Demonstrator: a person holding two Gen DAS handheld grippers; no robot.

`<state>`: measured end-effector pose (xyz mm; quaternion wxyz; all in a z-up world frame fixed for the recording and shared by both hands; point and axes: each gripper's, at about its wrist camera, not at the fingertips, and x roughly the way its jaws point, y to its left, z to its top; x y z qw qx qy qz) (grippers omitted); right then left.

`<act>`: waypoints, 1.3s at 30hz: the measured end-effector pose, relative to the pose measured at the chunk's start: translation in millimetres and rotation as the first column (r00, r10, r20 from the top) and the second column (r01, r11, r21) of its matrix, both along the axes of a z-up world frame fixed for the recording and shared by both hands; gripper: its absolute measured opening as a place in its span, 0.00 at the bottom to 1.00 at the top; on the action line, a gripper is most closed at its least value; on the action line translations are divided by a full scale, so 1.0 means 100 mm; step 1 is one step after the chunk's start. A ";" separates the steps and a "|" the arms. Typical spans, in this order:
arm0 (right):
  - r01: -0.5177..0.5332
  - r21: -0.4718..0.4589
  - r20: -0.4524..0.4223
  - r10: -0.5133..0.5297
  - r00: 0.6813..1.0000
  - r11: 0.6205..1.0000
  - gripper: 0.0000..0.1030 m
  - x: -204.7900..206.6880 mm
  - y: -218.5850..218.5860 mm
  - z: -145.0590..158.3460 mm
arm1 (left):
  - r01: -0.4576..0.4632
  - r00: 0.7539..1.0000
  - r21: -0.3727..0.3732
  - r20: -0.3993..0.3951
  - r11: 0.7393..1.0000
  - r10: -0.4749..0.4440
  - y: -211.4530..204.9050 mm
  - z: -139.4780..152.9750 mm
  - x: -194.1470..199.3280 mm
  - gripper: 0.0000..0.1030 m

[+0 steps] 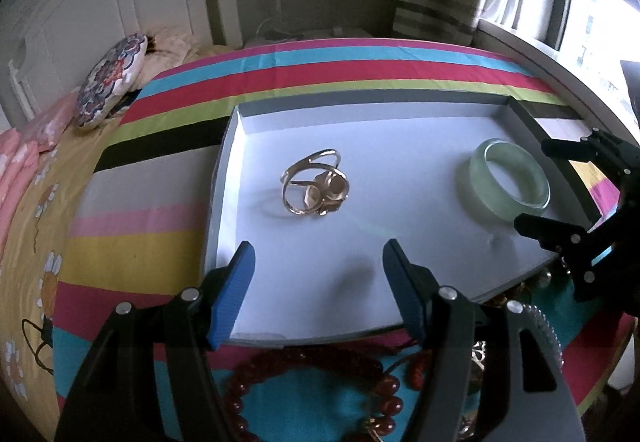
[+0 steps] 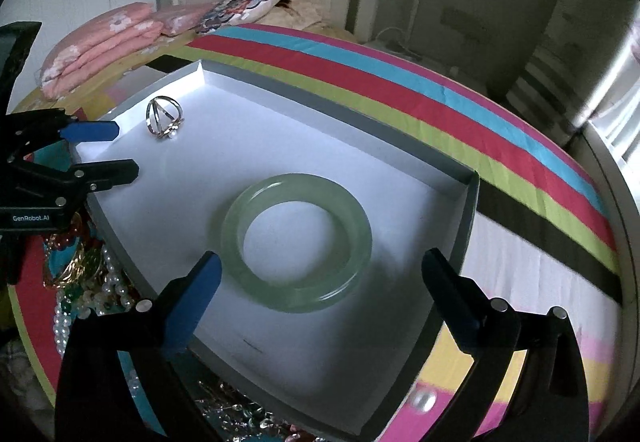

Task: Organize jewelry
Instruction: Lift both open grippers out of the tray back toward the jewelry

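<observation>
Left gripper (image 1: 318, 282): I am holding it with jaws apart and empty, low centre of its own view, over the tray's near edge.
Right gripper (image 2: 320, 294): I am keeping it spread wide, gripping nothing.
Jade bangle (image 2: 297, 242): lying flat in the white tray (image 2: 360, 162), mid-frame, between the right fingers but untouched.
Gold bangle (image 1: 316, 184): sitting centre of the left view, inside the tray.
Around: red bead bracelet (image 1: 312, 394) bottom edge, partly blocked by my left fingers; pearl strands (image 2: 96, 298) tangled lower left, hard to separate.
Surface: striped cloth (image 1: 320, 70).
</observation>
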<state>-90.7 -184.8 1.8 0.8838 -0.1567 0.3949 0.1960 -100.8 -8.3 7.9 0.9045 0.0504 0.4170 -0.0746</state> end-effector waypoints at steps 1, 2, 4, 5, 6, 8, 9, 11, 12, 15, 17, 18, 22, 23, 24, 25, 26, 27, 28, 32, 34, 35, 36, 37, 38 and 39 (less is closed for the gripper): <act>0.009 -0.002 0.006 -0.009 1.000 1.000 0.94 -0.03 0.00 0.00 | 0.006 1.000 -0.001 0.003 1.000 -0.006 0.00 0.00 -0.02 0.64; 0.028 -0.013 0.033 -0.027 0.999 1.000 0.94 -0.09 0.01 0.01 | 0.010 1.000 -0.002 0.008 1.000 -0.010 0.01 0.00 -0.05 0.64; 0.071 -0.013 0.089 -0.069 0.994 0.997 0.94 -0.21 0.00 0.08 | 0.007 1.000 -0.033 0.014 0.999 -0.006 0.04 0.03 -0.12 0.65; 0.087 0.016 0.107 -0.088 0.990 0.996 0.94 -0.28 -0.03 0.13 | 0.012 0.999 -0.068 0.032 0.998 -0.009 0.08 0.08 -0.20 0.67; 0.087 0.071 0.128 -0.096 0.987 0.994 0.94 -0.41 -0.06 0.21 | 0.010 0.997 -0.091 0.082 0.996 -0.003 0.14 0.16 -0.33 0.74; 0.063 0.150 0.180 -0.090 0.980 0.987 0.94 -0.71 -0.12 0.34 | -0.001 0.980 -0.102 0.196 0.995 0.022 0.27 0.30 -0.62 0.89; 0.046 0.162 0.192 -0.077 0.978 0.986 0.94 -0.83 -0.12 0.38 | -0.005 0.969 -0.107 0.244 0.994 0.031 0.35 0.36 -0.74 0.98; 0.008 0.158 0.218 -0.043 0.975 0.987 0.95 -1.06 -0.13 0.40 | -0.023 0.945 -0.115 0.321 0.993 0.059 0.54 0.46 -1.02 0.98; -0.012 0.147 0.223 -0.021 0.975 0.989 0.95 -1.19 -0.12 0.38 | -0.035 0.941 -0.114 0.331 0.993 0.071 0.61 0.48 -1.10 0.98; -0.034 0.154 0.165 0.008 0.986 0.988 0.95 -1.38 -0.15 0.24 | -0.096 0.933 -0.100 0.338 0.990 0.124 0.82 0.47 -1.29 0.98; -0.049 0.157 0.125 0.029 0.992 0.986 0.95 -1.47 -0.10 0.13 | -0.103 0.932 -0.102 0.337 0.990 0.131 0.87 0.40 -1.41 0.98; -0.060 0.157 0.113 0.042 0.993 0.986 0.92 -1.49 -0.06 0.09 | -0.099 0.934 -0.103 0.335 0.990 0.128 0.88 0.37 -1.45 0.98; -0.115 0.142 0.070 0.106 0.992 0.983 0.69 -1.58 0.22 0.00 | -0.063 0.931 -0.091 0.354 0.994 0.091 0.80 0.28 -1.62 0.98; -0.125 0.136 0.064 0.117 0.991 0.983 0.66 -1.58 0.28 -0.01 | -0.038 0.930 -0.080 0.363 0.996 0.065 0.74 0.27 -1.67 0.98; -0.141 0.139 0.054 0.134 0.989 0.980 0.61 -1.60 0.35 -0.03 | -0.021 0.930 -0.070 0.365 0.997 0.046 0.68 0.26 -1.71 0.98; -0.158 0.142 0.044 0.153 0.987 0.977 0.60 -1.60 0.41 -0.04 | -0.003 0.930 -0.059 0.366 0.998 0.025 0.59 0.26 -1.71 0.98; -0.167 0.134 0.044 0.163 0.986 0.977 0.59 -1.60 0.47 -0.06 | 0.020 0.930 -0.048 0.368 0.999 -0.001 0.50 0.25 -1.72 0.98; -0.168 0.120 0.047 0.164 0.985 0.978 0.56 -1.61 0.49 -0.08 | 0.036 0.929 -0.043 0.369 0.998 -0.018 0.44 0.24 -1.73 0.98; -0.162 0.101 0.049 0.157 0.986 0.982 0.55 -1.60 0.52 -0.09 | 0.059 0.930 -0.044 0.365 0.997 -0.039 0.38 0.22 -1.72 0.97; -0.114 0.137 0.053 0.108 0.993 0.984 0.55 -1.53 0.38 -0.05 | 0.226 0.931 -0.018 0.300 0.974 -0.210 0.07 0.14 -1.68 0.64; -0.088 0.168 0.059 0.079 0.995 0.982 0.55 -1.51 0.24 -0.02 | 0.273 0.926 -0.005 0.272 0.962 -0.262 -0.03 0.09 -1.66 0.42; -0.084 0.176 0.059 0.074 0.995 0.981 0.55 -1.50 0.21 -0.01 | 0.298 0.925 -0.015 0.252 0.954 -0.285 -0.07 0.07 -1.63 0.38; -0.075 0.187 0.058 0.066 0.996 0.979 0.55 -1.50 0.17 -0.01 | 0.312 0.923 -0.023 0.243 0.950 -0.298 -0.09 0.05 -1.60 0.34; -0.070 0.191 0.057 0.060 0.997 0.979 0.55 -1.50 0.14 -0.01 | 0.324 0.920 -0.025 0.239 0.946 -0.309 -0.11 0.04 -1.59 0.34; -0.065 0.193 0.058 0.054 0.997 0.979 0.55 -1.50 0.12 -0.01 | 0.338 0.917 -0.018 0.233 0.941 -0.325 -0.13 0.03 -1.58 0.34; -0.061 0.194 0.062 0.049 0.997 0.979 0.55 -1.50 0.10 -0.01 | 0.352 0.913 -0.008 0.223 0.936 -0.341 -0.16 0.02 -1.57 0.34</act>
